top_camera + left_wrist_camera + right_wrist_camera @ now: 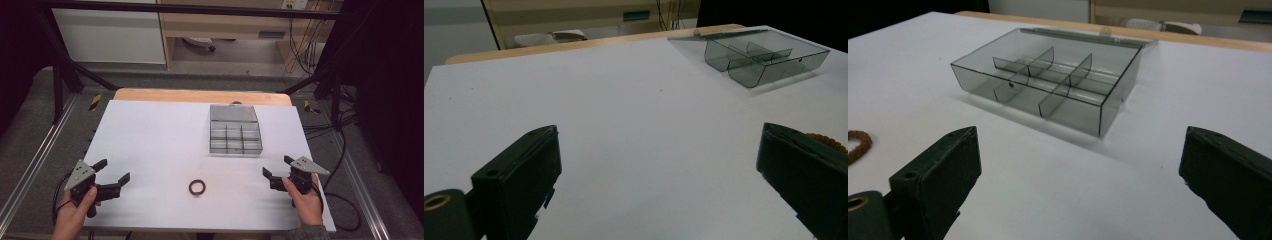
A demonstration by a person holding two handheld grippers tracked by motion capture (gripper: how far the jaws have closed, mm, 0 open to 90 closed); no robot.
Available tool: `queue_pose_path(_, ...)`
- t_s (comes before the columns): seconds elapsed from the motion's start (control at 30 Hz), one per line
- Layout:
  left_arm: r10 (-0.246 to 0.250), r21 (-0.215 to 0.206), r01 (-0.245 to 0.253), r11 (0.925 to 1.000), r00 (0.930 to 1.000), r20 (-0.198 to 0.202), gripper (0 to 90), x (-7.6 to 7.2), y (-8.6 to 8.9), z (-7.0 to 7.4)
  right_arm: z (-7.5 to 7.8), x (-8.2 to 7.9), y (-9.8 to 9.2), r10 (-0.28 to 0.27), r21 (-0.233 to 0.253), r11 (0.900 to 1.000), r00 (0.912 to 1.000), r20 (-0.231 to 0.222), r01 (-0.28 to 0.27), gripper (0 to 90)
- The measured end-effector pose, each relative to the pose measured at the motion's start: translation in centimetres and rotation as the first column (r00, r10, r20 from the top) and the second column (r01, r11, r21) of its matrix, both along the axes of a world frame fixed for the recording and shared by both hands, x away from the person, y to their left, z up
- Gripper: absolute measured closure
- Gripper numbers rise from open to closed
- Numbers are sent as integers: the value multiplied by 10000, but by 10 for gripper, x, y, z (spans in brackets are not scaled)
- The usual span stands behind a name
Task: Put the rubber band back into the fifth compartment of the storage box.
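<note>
Open white counter [150,140] between both grippers; obstacles: small brown ring [197,187] and smoky transparent compartment box [235,136].

White sheet [160,145]: lies flat beneath the left gripper [114,170] and the right gripper [277,166], extending well ahead of both. Wooden table edge [200,96]: beyond the sheet, far ahead. Black cables [345,150]: on the floor, outboard of the right gripper. Yellow-black marker [95,101]: on the floor, ahead of the left gripper.

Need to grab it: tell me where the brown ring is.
In the high view the brown ring lies near the table's front edge, between both grippers.
</note>
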State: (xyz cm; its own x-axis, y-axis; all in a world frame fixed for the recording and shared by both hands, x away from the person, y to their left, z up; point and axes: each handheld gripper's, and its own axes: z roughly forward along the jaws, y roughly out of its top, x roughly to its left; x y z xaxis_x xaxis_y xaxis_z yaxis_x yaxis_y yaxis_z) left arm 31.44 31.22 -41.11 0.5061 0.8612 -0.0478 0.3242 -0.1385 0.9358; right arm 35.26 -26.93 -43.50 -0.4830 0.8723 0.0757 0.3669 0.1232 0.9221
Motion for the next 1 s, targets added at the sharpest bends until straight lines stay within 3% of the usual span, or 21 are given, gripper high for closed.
queue_pose_path(0.2,9,66,-9,10000,10000,1,41,0,0,-1,9,-1,13,75,164,9998,9996,267,-80,46)
queue_pose_path(0.43,61,-66,-62,10000,9999,-88,41,1,0,-2,24,3,37,348,-112,9993,9990,267,-345,29)
queue_pose_path(0.83,227,-36,-227,9997,9997,-87,41,2,1,-3,56,18,81,1418,-509,9889,9892,374,-1399,60)
queue_pose_path(1.0,295,-6,-295,9996,9995,-111,42,2,1,-3,66,29,105,1779,-348,9837,9830,444,-1765,42)
